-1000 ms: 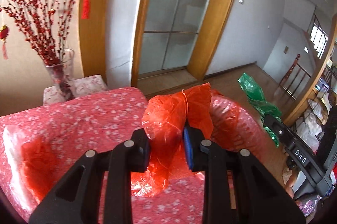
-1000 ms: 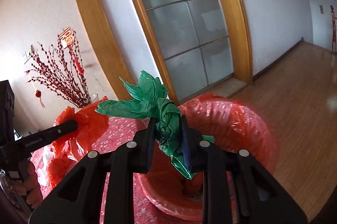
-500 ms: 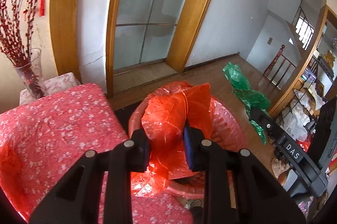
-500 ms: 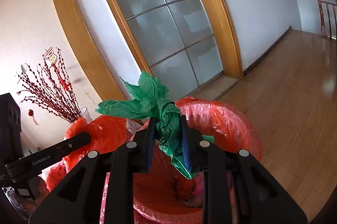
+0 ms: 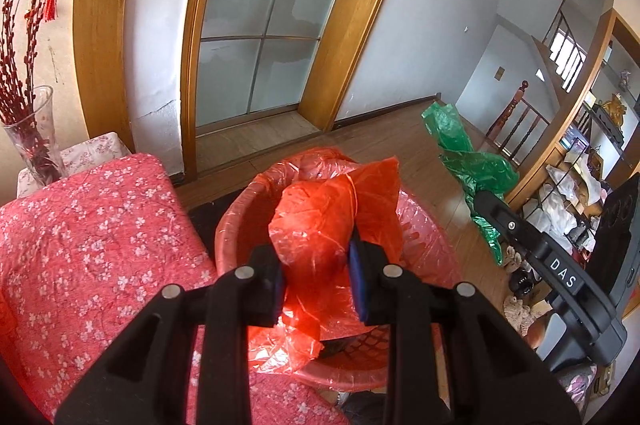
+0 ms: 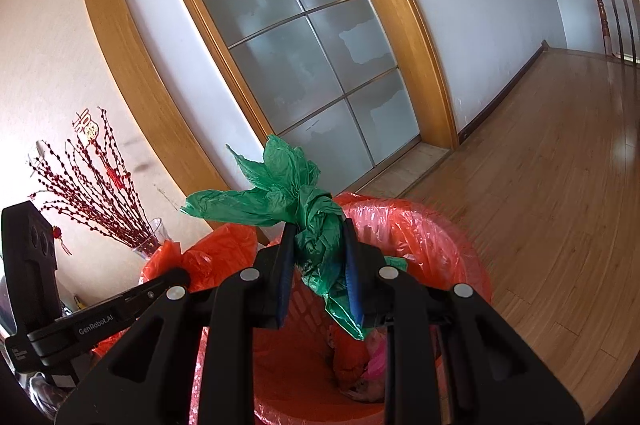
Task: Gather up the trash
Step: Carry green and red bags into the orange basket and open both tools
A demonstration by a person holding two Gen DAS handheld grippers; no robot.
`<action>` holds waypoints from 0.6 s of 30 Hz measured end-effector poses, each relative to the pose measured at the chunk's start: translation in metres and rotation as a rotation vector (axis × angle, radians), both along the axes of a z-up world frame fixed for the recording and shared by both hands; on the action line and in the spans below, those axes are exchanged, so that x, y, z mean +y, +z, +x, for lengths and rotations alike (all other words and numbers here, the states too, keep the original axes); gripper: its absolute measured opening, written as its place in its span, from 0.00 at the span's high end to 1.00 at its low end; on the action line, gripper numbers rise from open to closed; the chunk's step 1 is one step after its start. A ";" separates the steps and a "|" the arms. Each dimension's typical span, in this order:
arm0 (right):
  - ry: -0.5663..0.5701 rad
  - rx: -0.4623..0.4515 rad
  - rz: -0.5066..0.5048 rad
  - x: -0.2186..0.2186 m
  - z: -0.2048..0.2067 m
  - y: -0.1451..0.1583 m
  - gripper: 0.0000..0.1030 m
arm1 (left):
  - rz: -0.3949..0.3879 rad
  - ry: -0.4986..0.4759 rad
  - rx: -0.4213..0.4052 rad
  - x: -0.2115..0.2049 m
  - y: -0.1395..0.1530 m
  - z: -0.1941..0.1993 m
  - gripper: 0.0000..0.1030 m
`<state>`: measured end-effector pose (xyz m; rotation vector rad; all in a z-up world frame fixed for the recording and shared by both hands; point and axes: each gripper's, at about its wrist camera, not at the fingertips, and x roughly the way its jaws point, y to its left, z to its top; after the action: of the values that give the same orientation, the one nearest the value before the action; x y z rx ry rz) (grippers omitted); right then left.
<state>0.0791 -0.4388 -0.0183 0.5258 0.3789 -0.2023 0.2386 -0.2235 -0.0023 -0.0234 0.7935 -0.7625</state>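
Landmark: I take the red trash basket (image 5: 236, 225), lined with a red plastic liner (image 6: 432, 237), as my reference; it stands on the wooden floor (image 6: 560, 165) in front of the frosted glass door (image 5: 264, 25).
Left gripper: my left gripper (image 5: 316, 277) is clamped on a crumpled red plastic bag (image 5: 320, 225), jaws pressed against both sides of it.
Red bag position: I see it held over the basket's opening, its lower folds hanging down inside the rim.
Right gripper: my right gripper (image 6: 316, 265) is pinched tight on a twisted green plastic bag (image 6: 288, 193), jaws closed around its bunched middle.
Green bag position: held above the basket, its tail dangling into the opening, its loose ends fanning up past the jaws.
Basket contents: through the right wrist view I make out some trash at the bottom (image 6: 360, 373), reddish and pink, too blurred to name.
Beside the basket: a table with a red floral cloth (image 5: 92, 249) sits just left of it.
Behind the table: a glass vase of red berry branches (image 5: 30, 129) stands near the wall.
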 end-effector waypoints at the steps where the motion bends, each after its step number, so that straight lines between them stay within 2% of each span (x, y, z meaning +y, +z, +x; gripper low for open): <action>1: 0.000 -0.001 0.007 -0.001 0.001 -0.001 0.77 | -0.003 -0.002 0.002 -0.001 0.000 0.001 0.74; 5: -0.001 -0.005 0.019 -0.002 0.002 -0.002 0.76 | -0.012 -0.014 0.010 -0.007 -0.002 0.002 0.72; 7: -0.001 0.000 0.026 -0.003 0.004 -0.004 0.72 | -0.007 -0.010 0.016 -0.009 -0.005 0.004 0.66; 11: 0.000 0.011 0.050 -0.010 0.005 -0.009 0.55 | 0.007 0.001 0.036 -0.009 -0.016 0.008 0.61; 18: -0.029 0.031 0.023 -0.013 0.001 -0.011 0.55 | 0.062 0.045 0.028 0.009 -0.027 0.012 0.59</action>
<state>0.0799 -0.4520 -0.0295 0.5511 0.4040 -0.2347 0.2504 -0.2145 -0.0294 0.0031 0.8403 -0.6960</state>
